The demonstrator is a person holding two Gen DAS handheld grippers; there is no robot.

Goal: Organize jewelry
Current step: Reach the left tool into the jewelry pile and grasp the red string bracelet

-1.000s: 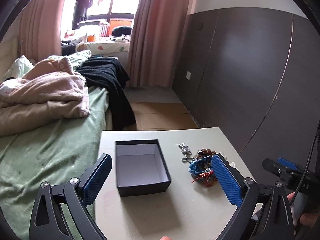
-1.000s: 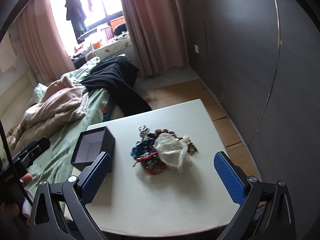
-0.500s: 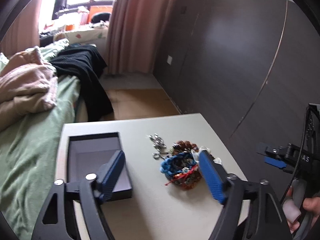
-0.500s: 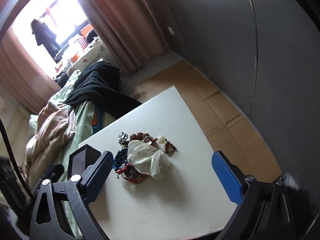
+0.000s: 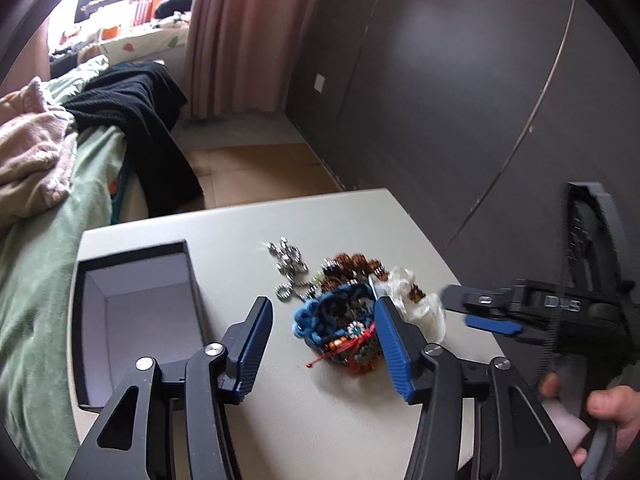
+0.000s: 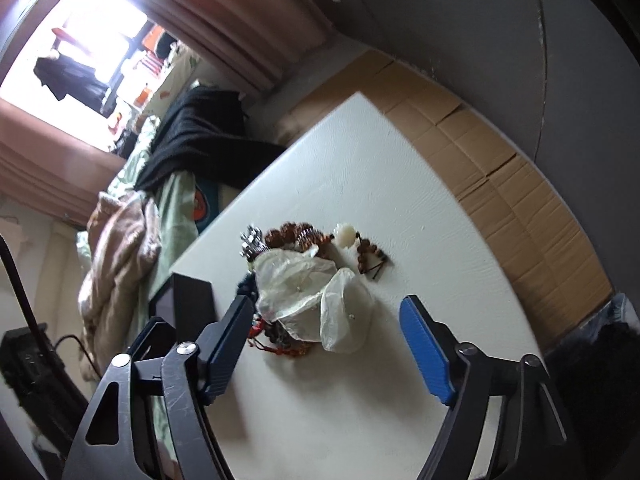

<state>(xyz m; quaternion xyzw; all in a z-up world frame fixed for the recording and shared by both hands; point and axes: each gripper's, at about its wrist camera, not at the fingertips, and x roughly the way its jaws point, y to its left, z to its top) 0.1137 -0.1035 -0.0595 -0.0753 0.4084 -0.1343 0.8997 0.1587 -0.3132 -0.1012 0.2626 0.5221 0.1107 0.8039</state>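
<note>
A heap of jewelry lies on the white table [image 5: 320, 420]: a blue braided bracelet [image 5: 320, 316], red cords, brown beads [image 5: 352, 264], a silver chain [image 5: 288, 258] and a crumpled clear bag [image 5: 420, 308]. My left gripper [image 5: 322, 312] hovers over the blue bracelet, which sits between its closing jaws; the pads do not press it. My right gripper [image 6: 326, 304] is closing around the bag [image 6: 304, 280], still apart from it. It also shows at the right of the left view as the right gripper [image 5: 492, 316]. An open black box [image 5: 196, 288] stands left of the heap.
A bed with a green sheet [image 5: 40, 280], a pink blanket [image 5: 28, 152] and a black garment [image 5: 140, 120] borders the table's left side. Flattened cardboard [image 6: 500, 184] covers the floor beyond the table. Dark wall panels [image 5: 440, 80] rise at the right. A hand [image 5: 608, 404] holds the right gripper.
Both grippers came down and closer to the jewelry heap, and both pairs of jaws narrowed. The right view rolled to a tilt. The heap and box stayed put.
</note>
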